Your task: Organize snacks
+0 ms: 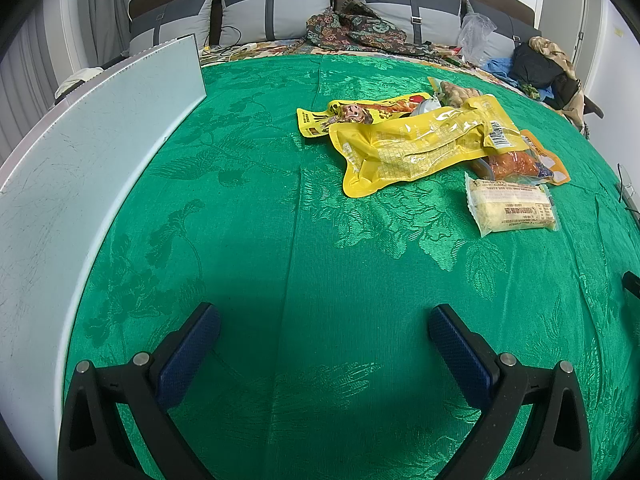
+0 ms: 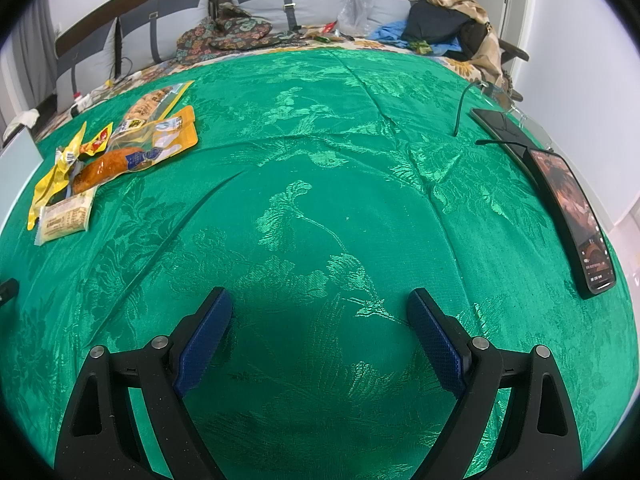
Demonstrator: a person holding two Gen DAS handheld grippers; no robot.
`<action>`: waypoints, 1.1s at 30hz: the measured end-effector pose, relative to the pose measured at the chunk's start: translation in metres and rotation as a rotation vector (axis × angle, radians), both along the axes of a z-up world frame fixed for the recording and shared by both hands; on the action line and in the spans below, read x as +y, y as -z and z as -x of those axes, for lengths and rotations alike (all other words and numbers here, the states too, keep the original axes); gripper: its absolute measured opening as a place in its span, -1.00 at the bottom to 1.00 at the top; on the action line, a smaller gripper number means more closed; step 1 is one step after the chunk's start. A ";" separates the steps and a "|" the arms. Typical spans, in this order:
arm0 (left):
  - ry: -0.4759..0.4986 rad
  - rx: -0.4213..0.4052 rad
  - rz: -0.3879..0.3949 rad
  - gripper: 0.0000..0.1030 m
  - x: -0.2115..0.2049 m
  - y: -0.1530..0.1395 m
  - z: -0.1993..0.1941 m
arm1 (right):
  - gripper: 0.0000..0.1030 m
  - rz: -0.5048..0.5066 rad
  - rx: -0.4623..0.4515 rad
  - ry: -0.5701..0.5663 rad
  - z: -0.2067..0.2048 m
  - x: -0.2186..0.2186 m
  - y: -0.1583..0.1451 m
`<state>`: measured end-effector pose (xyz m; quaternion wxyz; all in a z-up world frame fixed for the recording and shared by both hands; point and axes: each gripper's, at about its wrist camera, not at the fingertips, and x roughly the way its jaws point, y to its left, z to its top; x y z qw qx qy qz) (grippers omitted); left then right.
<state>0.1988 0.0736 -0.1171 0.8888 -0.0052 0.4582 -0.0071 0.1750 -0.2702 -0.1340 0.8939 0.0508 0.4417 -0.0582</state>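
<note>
A heap of snack packets (image 1: 420,140) is lying on the green cloth (image 1: 280,240) over the bed, ahead and to the right of the left gripper (image 1: 324,330), which is hovering released and empty. The right gripper (image 2: 320,316) is likewise hanging spread, the snacks far to its left. A pale bread packet (image 1: 512,208), lying nearest and free of the heap, is probably the easiest first pick; pinching a sealed edge should be avoiding crushing it.

The left tongs (image 1: 324,320) are matte black plastic, each arm a triangular frame with a cut-out window. Two round silver screws sit on each arm. The fingers (image 1: 192,344) carry dark blue pads with a fine dotted grip texture. The right tongs (image 2: 320,304) look the same: black frames, silver screws, blue textured pads (image 2: 436,340).
</note>
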 end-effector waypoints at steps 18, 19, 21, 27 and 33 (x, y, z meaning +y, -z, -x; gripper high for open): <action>-0.001 0.001 0.000 1.00 -0.001 -0.001 0.000 | 0.78 0.000 0.000 0.000 0.000 0.000 0.000; -0.001 0.001 0.000 1.00 -0.001 0.000 0.000 | 0.78 0.000 0.000 0.000 0.000 0.000 0.000; -0.001 0.001 0.000 1.00 -0.001 -0.001 0.000 | 0.78 0.000 0.000 0.000 0.000 0.000 0.000; -0.001 0.001 -0.001 1.00 -0.001 -0.001 0.000 | 0.78 -0.001 0.000 0.000 0.000 0.000 0.000; -0.001 0.001 0.000 1.00 -0.002 -0.002 0.001 | 0.78 -0.001 0.000 0.000 0.000 0.000 0.000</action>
